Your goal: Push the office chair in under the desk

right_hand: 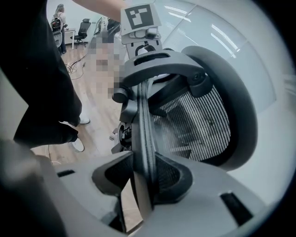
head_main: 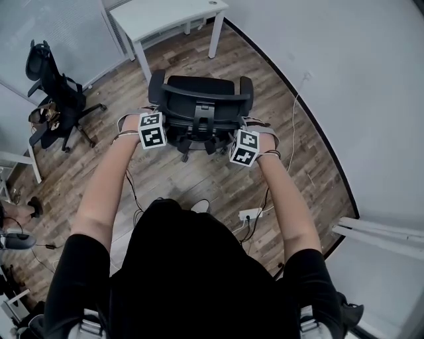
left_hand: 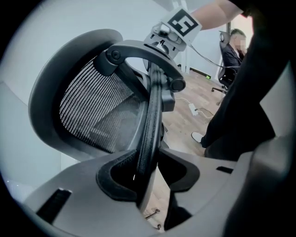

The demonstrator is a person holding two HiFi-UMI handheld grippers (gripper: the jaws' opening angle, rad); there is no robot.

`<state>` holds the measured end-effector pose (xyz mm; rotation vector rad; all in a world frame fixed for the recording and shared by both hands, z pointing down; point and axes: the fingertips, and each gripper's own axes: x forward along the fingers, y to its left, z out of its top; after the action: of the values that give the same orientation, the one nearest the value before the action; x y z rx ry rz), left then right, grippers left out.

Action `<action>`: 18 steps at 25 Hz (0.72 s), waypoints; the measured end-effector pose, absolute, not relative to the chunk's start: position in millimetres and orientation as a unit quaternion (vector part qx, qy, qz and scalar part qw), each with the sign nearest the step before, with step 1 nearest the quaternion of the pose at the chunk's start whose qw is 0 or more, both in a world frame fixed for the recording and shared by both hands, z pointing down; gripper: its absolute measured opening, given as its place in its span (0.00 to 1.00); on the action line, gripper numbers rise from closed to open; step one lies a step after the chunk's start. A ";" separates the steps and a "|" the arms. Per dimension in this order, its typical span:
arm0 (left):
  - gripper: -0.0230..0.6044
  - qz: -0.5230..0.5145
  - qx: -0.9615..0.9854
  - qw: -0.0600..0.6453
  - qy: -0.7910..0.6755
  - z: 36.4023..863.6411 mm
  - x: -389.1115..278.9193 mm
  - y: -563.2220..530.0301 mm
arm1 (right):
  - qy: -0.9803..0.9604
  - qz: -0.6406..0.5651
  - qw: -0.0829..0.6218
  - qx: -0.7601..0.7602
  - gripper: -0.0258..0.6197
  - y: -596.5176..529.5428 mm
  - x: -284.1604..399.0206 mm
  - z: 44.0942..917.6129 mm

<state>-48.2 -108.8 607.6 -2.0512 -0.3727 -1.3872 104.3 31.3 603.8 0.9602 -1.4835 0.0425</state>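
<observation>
With your left gripper (left_hand: 150,173) and right gripper (right_hand: 145,178) clamped on opposite backrest edges of the office chair (head_main: 202,99), the desk (head_main: 165,16) lies beyond it, far and slightly left.

The white rectangular desk (head_main: 173,14) is cut off by the head view's top edge. The seat and wheeled base of the black mesh-backed office chair (head_main: 202,99) are largely covered by its backrest. There, the jaws of the left gripper (left_hand: 149,169) and right gripper (right_hand: 144,173) are hidden under their marker cubes. In each gripper view the frame's lower edge is covered by the jaw bodies.
</observation>
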 end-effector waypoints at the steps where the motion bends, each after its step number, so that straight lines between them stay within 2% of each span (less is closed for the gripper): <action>1: 0.25 -0.526 -0.778 0.313 -0.140 607.7 -47.5 -108.6 | -0.650 0.019 0.634 0.419 0.24 31.2 105.2 604.1; 12: 0.25 -0.523 -0.783 0.313 -0.128 607.5 -13.3 -126.2 | -0.642 0.006 0.640 0.422 0.24 11.3 142.0 603.1; 18: 0.25 -0.517 -0.786 0.318 -0.116 604.3 34.9 -147.9 | -0.647 0.000 0.637 0.418 0.25 -15.0 193.4 602.1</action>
<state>34.9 -147.9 604.3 -2.0683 -0.3062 -1.3607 193.4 -15.0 602.1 0.9550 -1.4773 0.0009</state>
